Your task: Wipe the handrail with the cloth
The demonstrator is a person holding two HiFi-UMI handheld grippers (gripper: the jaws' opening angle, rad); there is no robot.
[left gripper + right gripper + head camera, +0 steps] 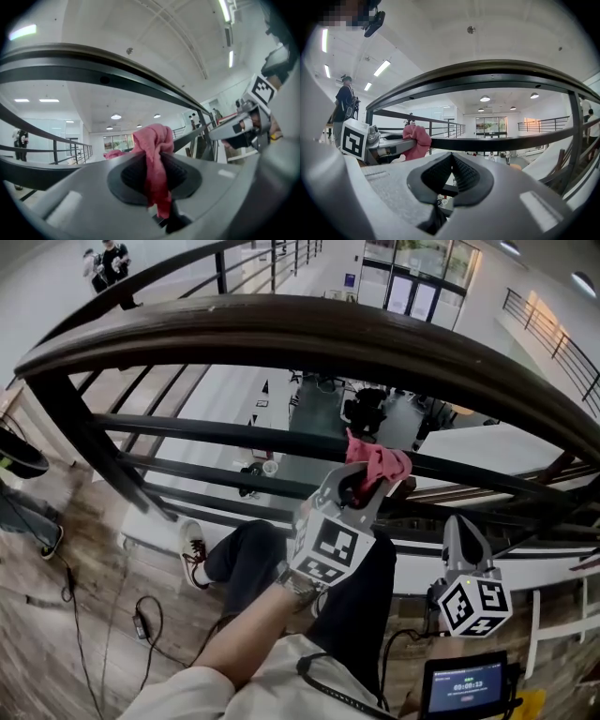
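Floor [89,554], left: loose cables [139,622]. Handrail [309,329]: arches above the lower bars [206,430]; open atrium beyond. Left gripper [359,488]: clamped on pink cloth [380,462], against a middle bar. Right gripper [466,538]: jaws together, empty, lower right.

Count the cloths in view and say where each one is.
1. The cloth is pinched in the left tongs, by a lower bar of the railing. The right tongs are shut and empty.
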